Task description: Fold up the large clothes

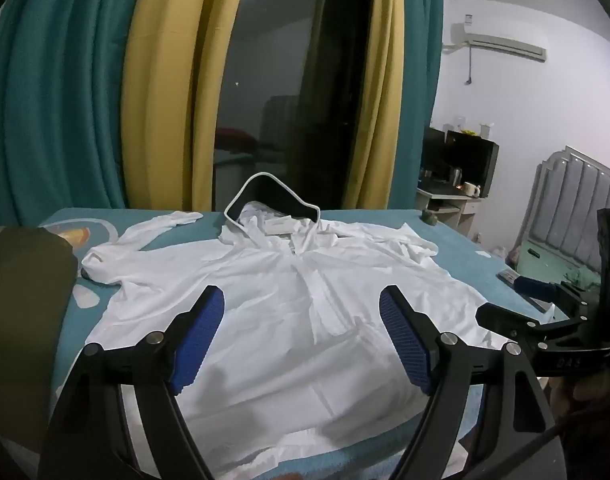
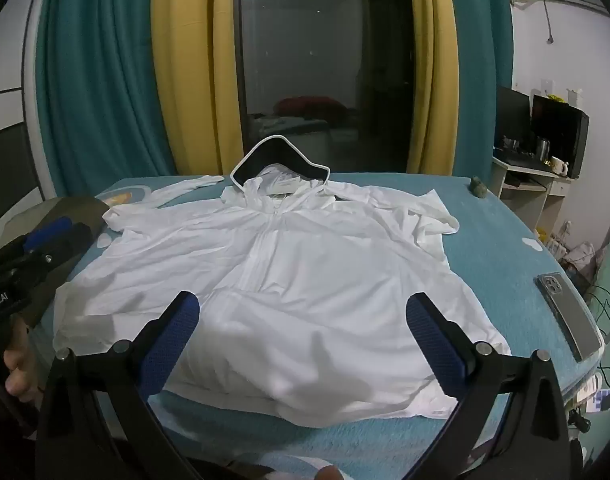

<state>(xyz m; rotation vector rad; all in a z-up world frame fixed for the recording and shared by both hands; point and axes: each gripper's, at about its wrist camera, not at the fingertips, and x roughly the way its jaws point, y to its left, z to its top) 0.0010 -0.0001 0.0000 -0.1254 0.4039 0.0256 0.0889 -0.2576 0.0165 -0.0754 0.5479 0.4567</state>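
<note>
So you're hovering both grippers over the near edge of the bed (image 2: 505,240), and both are sitting wide open with nothing in them. Your left gripper (image 1: 301,300) is hanging above the lower middle of the white hooded jacket (image 1: 265,280), blue pads (image 1: 201,332) well apart. Your right gripper (image 2: 303,308) is doing the same above the hem. The jacket is lying flat, front up, on the teal sheet, hood (image 2: 281,160) pointing at the window, sleeves spread out. A phone (image 2: 569,312) is lying near the right edge.
</note>
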